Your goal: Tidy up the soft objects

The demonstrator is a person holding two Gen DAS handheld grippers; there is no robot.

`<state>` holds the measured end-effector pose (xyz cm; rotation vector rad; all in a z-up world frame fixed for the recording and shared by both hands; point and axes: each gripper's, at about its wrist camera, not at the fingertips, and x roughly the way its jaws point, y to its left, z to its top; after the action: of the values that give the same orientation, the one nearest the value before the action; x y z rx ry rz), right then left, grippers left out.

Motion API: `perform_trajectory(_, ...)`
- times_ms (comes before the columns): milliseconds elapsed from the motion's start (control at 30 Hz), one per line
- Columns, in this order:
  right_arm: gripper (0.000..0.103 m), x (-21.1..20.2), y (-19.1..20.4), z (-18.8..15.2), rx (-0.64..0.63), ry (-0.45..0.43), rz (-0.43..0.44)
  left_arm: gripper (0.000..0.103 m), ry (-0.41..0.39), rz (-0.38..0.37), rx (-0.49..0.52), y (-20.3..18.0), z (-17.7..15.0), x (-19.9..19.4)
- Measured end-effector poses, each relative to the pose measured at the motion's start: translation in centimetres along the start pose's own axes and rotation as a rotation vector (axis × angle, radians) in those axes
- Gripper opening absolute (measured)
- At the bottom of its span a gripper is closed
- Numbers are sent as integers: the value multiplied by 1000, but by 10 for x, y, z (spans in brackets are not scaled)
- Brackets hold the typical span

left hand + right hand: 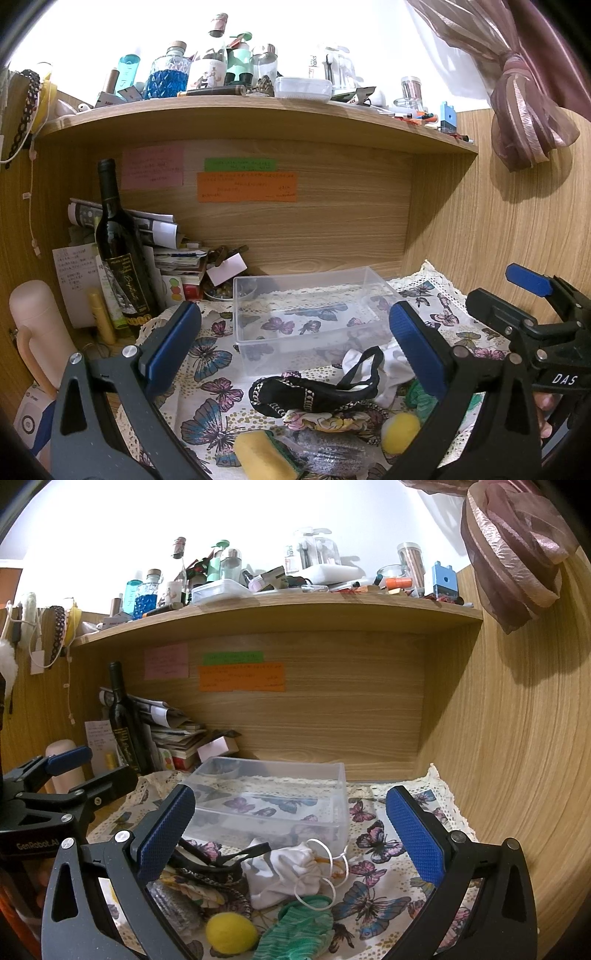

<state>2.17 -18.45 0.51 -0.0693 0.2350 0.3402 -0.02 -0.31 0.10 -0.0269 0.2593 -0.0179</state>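
Left wrist view: the left hand-held gripper [293, 343] is hanging wide apart, gripping nothing. A clear plastic box [314, 317] is sitting toward the bench's back edge, nothing visible inside. Before it, soft things are lying heaped: a black chain-trimmed strap [314, 397], a yellow sponge [264, 456] cut off below.

Right wrist view: the right hand-held gripper [290, 832] is gaping wide, holding nothing. A crumpled white pouch [284, 875], a fuzzy yellow ball [231, 933] and green knitted cloth [299, 930] are lying on the butterfly-print cloth [373, 893].

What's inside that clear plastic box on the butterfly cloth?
Nothing that I can see: the clear plastic box looks empty, with only the butterfly cloth showing through its floor. The soft things, like the white pouch, lie in front of it.
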Motion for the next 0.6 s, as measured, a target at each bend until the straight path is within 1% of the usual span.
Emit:
perform_trajectory(167, 103, 0, 2, 0, 1, 0, 4, 103, 3, -7, -2, -3, -1, 0)
perform_trajectory(367, 103, -1, 3, 1, -2, -4, 9, 103, 25, -12, -9, -3, -4, 4)
perform_trajectory(500, 103, 3, -1, -1, 9, 2, -1, 103, 67, -22, -61, 13, -6, 10)
perform_trajectory(600, 103, 9, -7, -7, 21, 30, -10, 102, 103, 1, -86, 26, -13, 14)
